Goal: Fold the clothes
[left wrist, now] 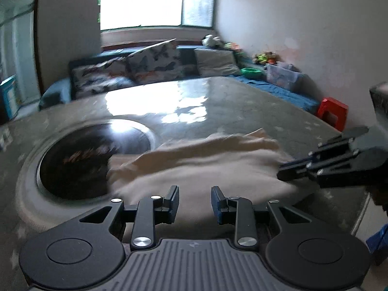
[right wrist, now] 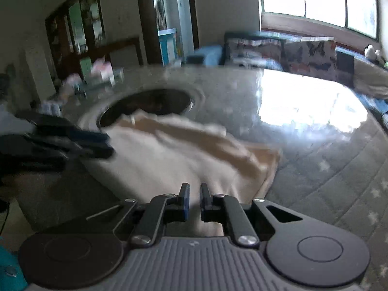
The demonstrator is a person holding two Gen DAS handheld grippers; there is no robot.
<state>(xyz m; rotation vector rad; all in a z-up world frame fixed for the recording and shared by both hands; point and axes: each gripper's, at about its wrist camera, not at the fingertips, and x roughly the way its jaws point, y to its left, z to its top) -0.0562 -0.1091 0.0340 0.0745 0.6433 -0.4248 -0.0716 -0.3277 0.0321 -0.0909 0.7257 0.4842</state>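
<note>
A cream garment (left wrist: 206, 167) lies rumpled on the grey quilted table cover (left wrist: 242, 101), one end hanging over a round recess (left wrist: 80, 155). In the left wrist view my left gripper (left wrist: 195, 194) hovers at the garment's near edge, jaws apart, with the cloth showing flat in the gap and nothing pinched. My right gripper (left wrist: 281, 172) comes in from the right, its tips at the cloth's right end. In the right wrist view the garment (right wrist: 169, 155) shows a tan folded edge, and my right gripper (right wrist: 194, 189) is shut to a narrow slit over its near edge; whether cloth is pinched is unclear. My left gripper (right wrist: 108, 144) is blurred at the cloth's left side.
A sofa with patterned cushions (left wrist: 135, 68) runs behind the table under a bright window (left wrist: 145, 2). A red stool (left wrist: 333, 112) stands at the table's right corner. Small items (right wrist: 97, 77) crowd the far left of the table. Glare covers the table's middle.
</note>
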